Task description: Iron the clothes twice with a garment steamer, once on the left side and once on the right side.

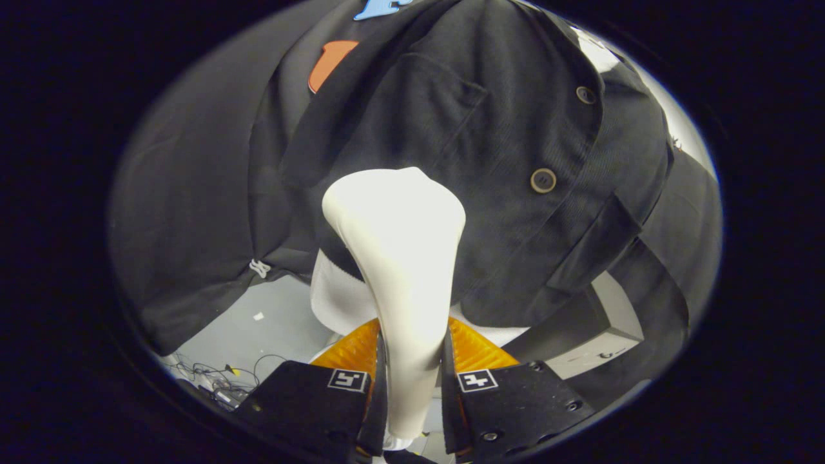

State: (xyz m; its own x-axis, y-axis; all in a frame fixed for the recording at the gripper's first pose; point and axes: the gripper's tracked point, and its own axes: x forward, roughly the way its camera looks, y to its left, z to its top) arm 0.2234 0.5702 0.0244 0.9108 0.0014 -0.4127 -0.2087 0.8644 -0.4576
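My gripper (412, 361) is shut on the white garment steamer (403, 245), both fingers pressing on its slim handle. The steamer's broad head rises just ahead of the fingers and rests against the lower front of a dark jacket (490, 161). The jacket hangs in front of me, tilted, with a chest pocket and two round buttons (543, 180) along its placket to the right of the steamer head. A white garment's hem (335, 296) peeks out under the jacket's bottom edge behind the steamer.
Grey floor (271, 322) lies below the jacket, with a tangle of cables (219, 380) beside the left finger. A pale box-like stand (606, 328) sits to the right under the jacket's hem. Black cloth wall hangs behind.
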